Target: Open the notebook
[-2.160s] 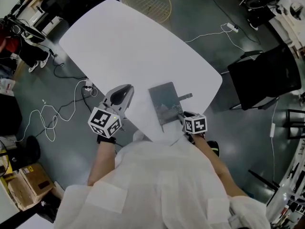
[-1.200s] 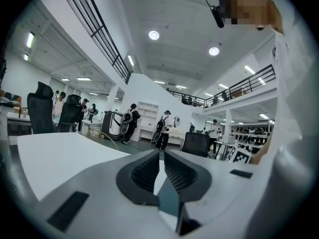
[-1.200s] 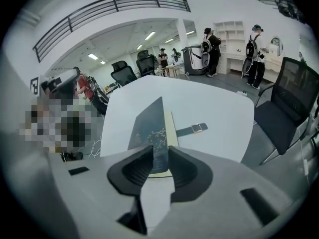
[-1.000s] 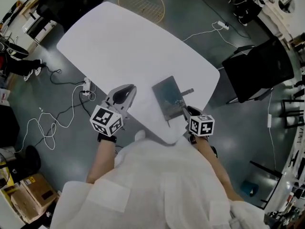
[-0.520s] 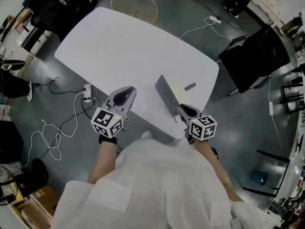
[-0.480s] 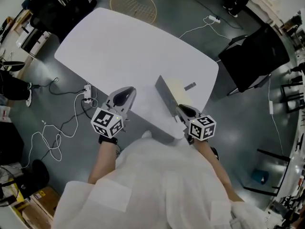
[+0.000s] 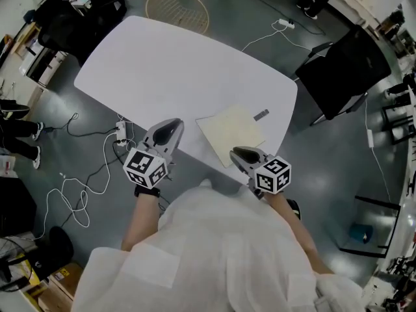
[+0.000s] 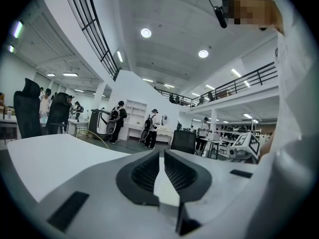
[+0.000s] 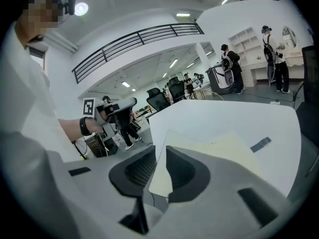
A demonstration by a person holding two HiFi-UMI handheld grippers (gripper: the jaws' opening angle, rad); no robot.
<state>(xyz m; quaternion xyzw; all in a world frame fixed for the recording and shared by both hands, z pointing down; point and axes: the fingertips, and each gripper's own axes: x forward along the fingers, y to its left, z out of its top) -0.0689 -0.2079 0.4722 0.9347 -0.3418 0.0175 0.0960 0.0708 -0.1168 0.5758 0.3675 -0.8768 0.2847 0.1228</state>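
The notebook point(image 7: 231, 132) lies near the front edge of the white table point(image 7: 162, 57), its cover lifted so the cream inner side faces up. My right gripper point(image 7: 236, 153) is shut on that cover's near edge. In the right gripper view the cream sheet point(image 9: 219, 151) runs between the pads at my right gripper point(image 9: 160, 152), whose jaws have just been opening slightly with the sheet still between them. A small dark strap point(image 7: 260, 115) lies beyond the notebook. My left gripper point(image 7: 170, 125) hovers left of the notebook, shut and holding nothing; in its own view my left gripper point(image 8: 161, 153) shows only table beyond the pads.
A black chair point(image 7: 344, 70) stands right of the table. A round wire basket point(image 7: 177, 8) sits on the floor behind it, and cables point(image 7: 84, 174) trail on the floor at the left. The table's front edge is close under both grippers.
The dark cover has swung up and over toward the left, and the cream inside now shows. My right gripper has risen and moved left with it. The left gripper has barely shifted.
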